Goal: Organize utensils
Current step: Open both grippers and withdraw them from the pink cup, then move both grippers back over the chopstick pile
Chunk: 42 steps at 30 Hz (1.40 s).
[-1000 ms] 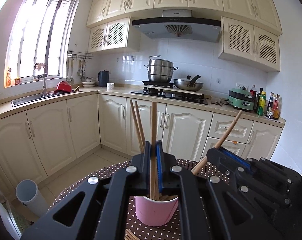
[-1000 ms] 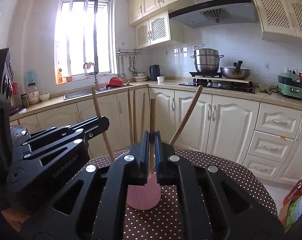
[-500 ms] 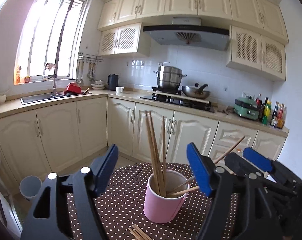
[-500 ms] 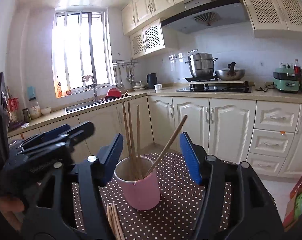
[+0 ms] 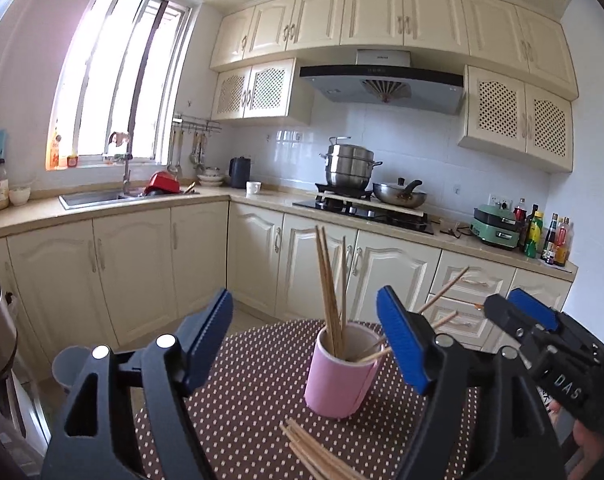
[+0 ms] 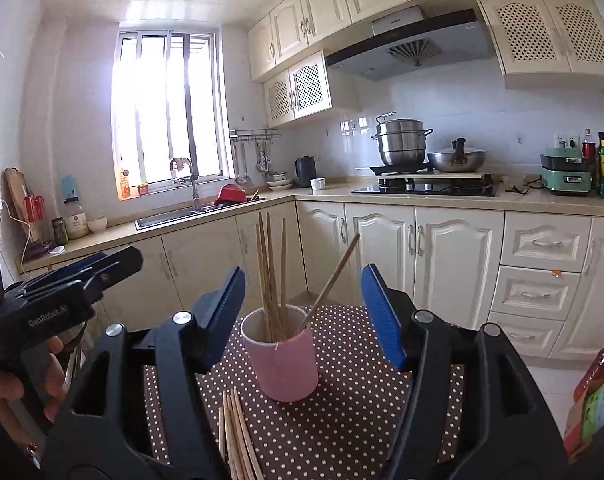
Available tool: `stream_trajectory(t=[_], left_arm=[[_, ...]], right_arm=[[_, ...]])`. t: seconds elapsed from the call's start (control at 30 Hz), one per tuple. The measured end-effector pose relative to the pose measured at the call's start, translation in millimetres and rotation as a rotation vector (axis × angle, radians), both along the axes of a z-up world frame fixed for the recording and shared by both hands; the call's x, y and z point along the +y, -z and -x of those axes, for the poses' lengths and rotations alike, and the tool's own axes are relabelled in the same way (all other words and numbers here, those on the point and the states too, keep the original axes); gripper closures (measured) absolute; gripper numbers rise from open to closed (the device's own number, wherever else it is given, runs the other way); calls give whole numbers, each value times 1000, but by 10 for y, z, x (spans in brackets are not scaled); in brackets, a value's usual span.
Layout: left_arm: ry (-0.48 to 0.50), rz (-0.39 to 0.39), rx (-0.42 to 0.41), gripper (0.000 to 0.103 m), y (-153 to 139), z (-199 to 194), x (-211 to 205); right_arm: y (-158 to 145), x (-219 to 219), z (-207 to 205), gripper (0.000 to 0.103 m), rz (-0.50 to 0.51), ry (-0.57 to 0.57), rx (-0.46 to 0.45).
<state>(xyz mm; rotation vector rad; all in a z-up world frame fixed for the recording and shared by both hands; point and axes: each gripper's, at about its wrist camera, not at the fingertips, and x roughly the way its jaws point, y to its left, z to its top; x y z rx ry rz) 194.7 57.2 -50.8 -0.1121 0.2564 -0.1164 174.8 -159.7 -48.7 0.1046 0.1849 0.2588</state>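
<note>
1. Looking along the left gripper (image 5: 305, 344), its blue-padded jaws stand wide apart with nothing pressed between them, having just been opening. A pink cup (image 5: 339, 372) stands upright on the brown polka-dot tablecloth (image 5: 254, 384), between and beyond the pads but untouched by either. Several wooden chopsticks (image 5: 329, 292) stand in the cup, some upright, others leaning right. A loose bundle of chopsticks (image 5: 317, 452) lies flat on the cloth just in front of the cup. The right gripper (image 5: 521, 312) shows at the right edge, also spread.

2. Looking along the right gripper (image 6: 302, 312), its jaws are likewise apart and empty, having just been opening. The pink cup (image 6: 286, 360) sits between them, clear of both pads, holding the upright chopsticks (image 6: 268, 276) and one slanting right. The loose bundle (image 6: 236, 436) lies on the tablecloth (image 6: 341, 420) near the cup's base. The left gripper (image 6: 82, 270) is at the left, held by a hand (image 6: 18, 380).
</note>
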Motion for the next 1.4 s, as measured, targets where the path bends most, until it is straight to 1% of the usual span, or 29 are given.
stream_trajectory(t=[0.1, 0.27, 0.43, 0.47, 0.53, 0.6, 0.63, 0.77, 0.83, 0.9, 0.97, 1.0, 1.07, 1.27, 1.4], left_arm=[[-14, 9, 19, 30, 61, 64, 67], [-24, 8, 79, 30, 232, 128, 178], [5, 52, 202, 30, 483, 77, 262], [19, 75, 244, 30, 560, 48, 283], [32, 108, 295, 30, 679, 17, 296], [48, 125, 389, 30, 851, -35, 258], [50, 116, 449, 30, 949, -74, 210], [57, 55, 635, 30, 1306, -228, 6], [54, 22, 686, 30, 1444, -274, -87], [47, -3, 699, 30, 1517, -286, -146], [27, -57, 713, 30, 1590, -298, -217], [24, -72, 720, 30, 1614, -310, -233], [15, -75, 735, 30, 1656, -332, -244], [-47, -182, 718, 30, 1721, -480, -381], [-36, -177, 705, 31, 1720, -566, -399]], right_arm=[[41, -39, 76, 41, -4, -1, 11], [154, -106, 164, 41, 0, -1, 40], [320, -167, 181, 39, 8, -2, 94], [365, -178, 179, 39, 10, -3, 107], [476, -195, 165, 39, 11, -9, 143], [583, -203, 161, 38, 13, -17, 173], [631, -197, 159, 38, 16, -20, 188], [826, -173, 133, 38, 21, -38, 249], [906, -152, 131, 38, 28, -46, 273], [987, -144, 135, 38, 25, -56, 298], [1039, -163, 128, 38, 17, -60, 316], [1058, -177, 121, 38, 9, -62, 323], [1096, -199, 117, 38, -3, -66, 333], [1122, -233, 63, 38, -21, -80, 358], [1136, -219, 12, 38, -15, -101, 384]])
